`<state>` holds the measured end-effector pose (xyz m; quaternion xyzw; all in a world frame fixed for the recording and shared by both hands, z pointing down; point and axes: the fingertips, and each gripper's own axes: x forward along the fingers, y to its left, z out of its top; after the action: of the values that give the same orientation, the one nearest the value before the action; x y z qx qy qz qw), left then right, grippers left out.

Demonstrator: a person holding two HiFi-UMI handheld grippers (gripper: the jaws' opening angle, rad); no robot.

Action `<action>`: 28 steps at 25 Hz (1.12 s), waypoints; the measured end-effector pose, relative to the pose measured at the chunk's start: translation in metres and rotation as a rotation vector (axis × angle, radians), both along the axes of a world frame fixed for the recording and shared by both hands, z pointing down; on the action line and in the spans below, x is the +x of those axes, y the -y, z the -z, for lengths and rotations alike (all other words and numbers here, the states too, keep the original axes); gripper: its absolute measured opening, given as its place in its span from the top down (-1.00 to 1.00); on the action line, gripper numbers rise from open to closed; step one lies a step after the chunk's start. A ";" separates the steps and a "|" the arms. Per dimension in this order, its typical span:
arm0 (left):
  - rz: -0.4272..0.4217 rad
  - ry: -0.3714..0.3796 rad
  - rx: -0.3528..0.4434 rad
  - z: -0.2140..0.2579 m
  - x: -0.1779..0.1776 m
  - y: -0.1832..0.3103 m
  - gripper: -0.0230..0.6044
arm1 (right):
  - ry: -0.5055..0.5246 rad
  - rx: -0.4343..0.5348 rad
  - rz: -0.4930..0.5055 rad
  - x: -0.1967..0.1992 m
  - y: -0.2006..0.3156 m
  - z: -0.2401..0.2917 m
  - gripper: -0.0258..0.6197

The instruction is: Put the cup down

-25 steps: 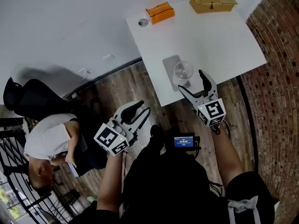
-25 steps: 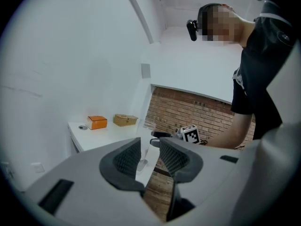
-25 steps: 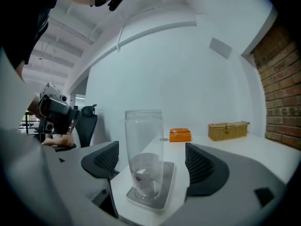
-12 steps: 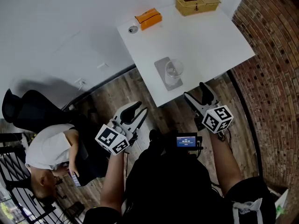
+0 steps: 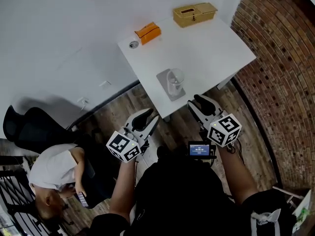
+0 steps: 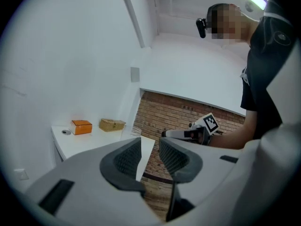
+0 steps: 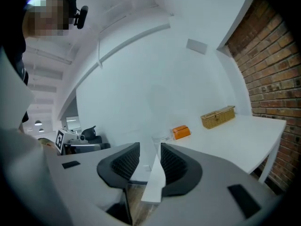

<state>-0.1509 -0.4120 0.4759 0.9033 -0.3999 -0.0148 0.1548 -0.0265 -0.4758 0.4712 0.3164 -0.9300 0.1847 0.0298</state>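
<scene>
The left gripper (image 5: pixel 149 117) hangs over the wooden floor, short of the table (image 5: pixel 211 48), and has hardly stirred in the last second. Its own view shows a clear gap between the ribbed pads with nothing in it, so it is open and idle, and the table edge lies ahead of its tips and off to their right. Further right, the cup (image 5: pixel 175 78) stands upright on a grey mat (image 5: pixel 163 79) near the table's front edge, with neither claw touching it. It sits ahead of the right gripper (image 5: pixel 195 102) and a little to the left of that claw's line, now apart from the tips. That is what has changed: a second ago the right claw was spread wide right at the cup, one tip reaching alongside the glass, whereas now it has drawn back off the table edge and risen. Its jaws have just been closing to a narrower gap, still parted, with nothing between them (its own view shows only the table corner beyond the pads). For the task I take this to mean the cup is already down and released, since it stands steady on the mat on its own, and the job looks finished. Nothing seems left but to keep both claws clear of it.
</scene>
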 end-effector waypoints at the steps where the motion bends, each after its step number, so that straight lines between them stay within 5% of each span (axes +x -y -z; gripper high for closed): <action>1: -0.006 0.001 0.001 0.001 0.003 0.000 0.53 | -0.002 0.003 0.002 0.000 -0.002 0.003 0.50; 6: -0.051 0.004 0.014 0.004 0.015 0.004 0.58 | -0.005 0.020 -0.008 -0.002 -0.005 0.010 0.73; 12: -0.110 -0.010 0.025 0.008 0.028 0.000 0.90 | -0.016 0.004 -0.006 -0.003 -0.010 0.004 0.82; 28: -0.121 0.005 0.032 0.013 0.024 0.004 0.90 | -0.031 0.001 -0.049 -0.005 0.008 0.000 0.87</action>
<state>-0.1268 -0.4161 0.4633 0.9283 -0.3445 -0.0095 0.1398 -0.0318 -0.4842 0.4710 0.3420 -0.9215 0.1799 0.0394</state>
